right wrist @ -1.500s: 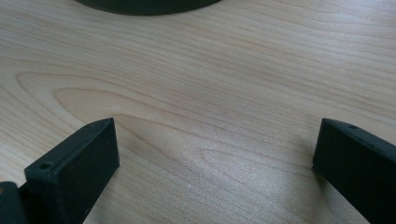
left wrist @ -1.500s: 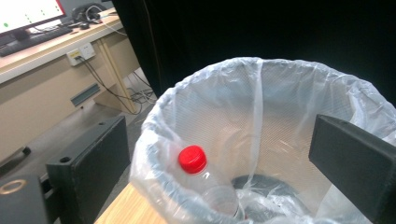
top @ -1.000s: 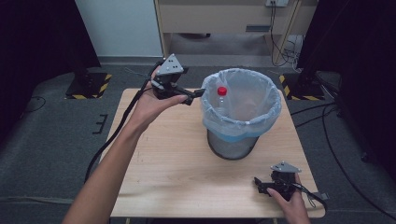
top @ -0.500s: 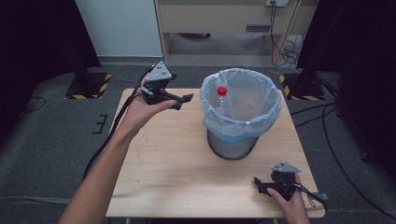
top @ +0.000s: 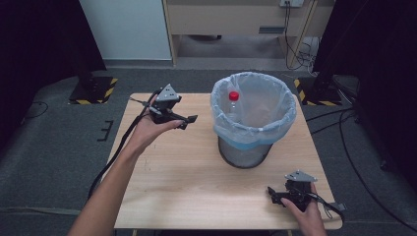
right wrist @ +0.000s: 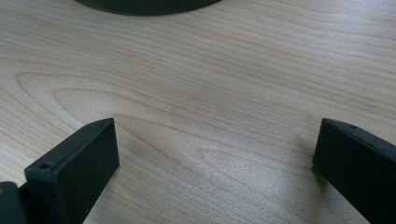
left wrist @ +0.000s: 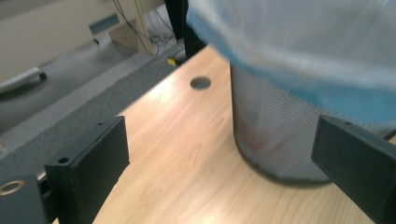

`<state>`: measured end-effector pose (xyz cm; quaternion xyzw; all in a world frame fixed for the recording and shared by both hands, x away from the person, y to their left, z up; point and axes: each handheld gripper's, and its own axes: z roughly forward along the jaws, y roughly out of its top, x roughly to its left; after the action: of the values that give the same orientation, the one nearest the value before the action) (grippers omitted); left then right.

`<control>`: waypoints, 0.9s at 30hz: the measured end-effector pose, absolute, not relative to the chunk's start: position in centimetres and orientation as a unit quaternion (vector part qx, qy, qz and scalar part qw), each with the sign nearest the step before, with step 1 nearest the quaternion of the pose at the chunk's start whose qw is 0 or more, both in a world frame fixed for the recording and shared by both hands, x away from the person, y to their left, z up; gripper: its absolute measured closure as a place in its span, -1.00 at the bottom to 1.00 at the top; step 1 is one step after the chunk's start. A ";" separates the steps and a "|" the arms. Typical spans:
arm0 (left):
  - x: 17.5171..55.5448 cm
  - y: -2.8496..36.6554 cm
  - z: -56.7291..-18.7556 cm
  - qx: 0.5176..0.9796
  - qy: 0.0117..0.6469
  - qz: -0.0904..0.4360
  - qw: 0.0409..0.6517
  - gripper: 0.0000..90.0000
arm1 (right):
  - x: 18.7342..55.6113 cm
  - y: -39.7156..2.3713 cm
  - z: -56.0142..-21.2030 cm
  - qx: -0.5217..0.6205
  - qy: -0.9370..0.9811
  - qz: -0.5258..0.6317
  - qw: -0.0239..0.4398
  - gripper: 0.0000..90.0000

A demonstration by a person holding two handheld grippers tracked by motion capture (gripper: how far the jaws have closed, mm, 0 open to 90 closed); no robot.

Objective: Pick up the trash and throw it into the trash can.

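Note:
A mesh waste bin [top: 246, 152] lined with a pale blue bag [top: 255, 105] stands on the wooden table [top: 187, 172]. Inside it leans a clear bottle with a red cap [top: 233, 97]. My left gripper [top: 189, 121] is held above the table left of the bin, jaws wide apart and empty; in the left gripper view the bin's mesh wall [left wrist: 275, 140] and the bag [left wrist: 308, 46] are close ahead. My right gripper [top: 273, 194] rests at the table's front right, open with bare wood [right wrist: 210, 116] between its jaws.
A round cable hole [left wrist: 200, 83] sits in the tabletop near the far edge. Grey carpet [top: 59, 147] surrounds the table. Stand bases with yellow-black tape [top: 93, 91] and cables [top: 344, 123] lie on the floor behind.
My left gripper has drawn back leftward and toward me, away from the bin's rim. The red-capped bottle stays in the bin. The right gripper has not moved.

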<state>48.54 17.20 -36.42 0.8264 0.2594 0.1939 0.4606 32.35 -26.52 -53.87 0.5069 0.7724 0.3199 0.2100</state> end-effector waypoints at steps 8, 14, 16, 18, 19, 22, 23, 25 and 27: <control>48.1 17.5 -41.4 0.847 0.271 0.170 0.425 -0.93 | 32.3 -26.5 -53.9 0.507 0.773 0.320 0.210 -0.99; 47.6 17.5 -43.5 0.853 0.274 0.160 0.413 -0.93 | 32.3 -26.5 -53.9 0.507 0.772 0.320 0.209 -0.99; 47.4 17.5 -44.2 0.856 0.275 0.156 0.409 -0.93 | 32.3 -26.5 -53.9 0.507 0.772 0.320 0.209 -0.99; 47.1 17.4 -45.1 0.859 0.276 0.152 0.404 -0.93 | 32.3 -26.5 -53.9 0.507 0.772 0.320 0.209 -0.99; 47.0 17.4 -45.4 0.860 0.279 0.149 0.401 -0.93 | 32.3 -26.5 -53.9 0.507 0.772 0.320 0.210 -0.99; 46.8 17.4 -46.5 0.864 0.279 0.147 0.392 -0.93 | 32.3 -26.5 -53.9 0.507 0.772 0.320 0.209 -0.99; 46.6 17.4 -47.1 0.866 0.280 0.143 0.389 -0.93 | 32.3 -26.5 -53.9 0.508 0.772 0.321 0.209 -0.99; 46.4 17.3 -47.7 0.869 0.281 0.139 0.382 -0.93 | 32.3 -26.5 -53.9 0.507 0.772 0.320 0.210 -0.99; 46.4 17.3 -47.9 0.870 0.282 0.136 0.381 -0.93 | 32.3 -26.5 -53.9 0.508 0.772 0.321 0.209 -0.99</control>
<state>46.38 17.33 -47.94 0.8697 0.2822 0.1364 0.3813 32.34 -26.50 -53.87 0.5078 0.7716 0.3208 0.2093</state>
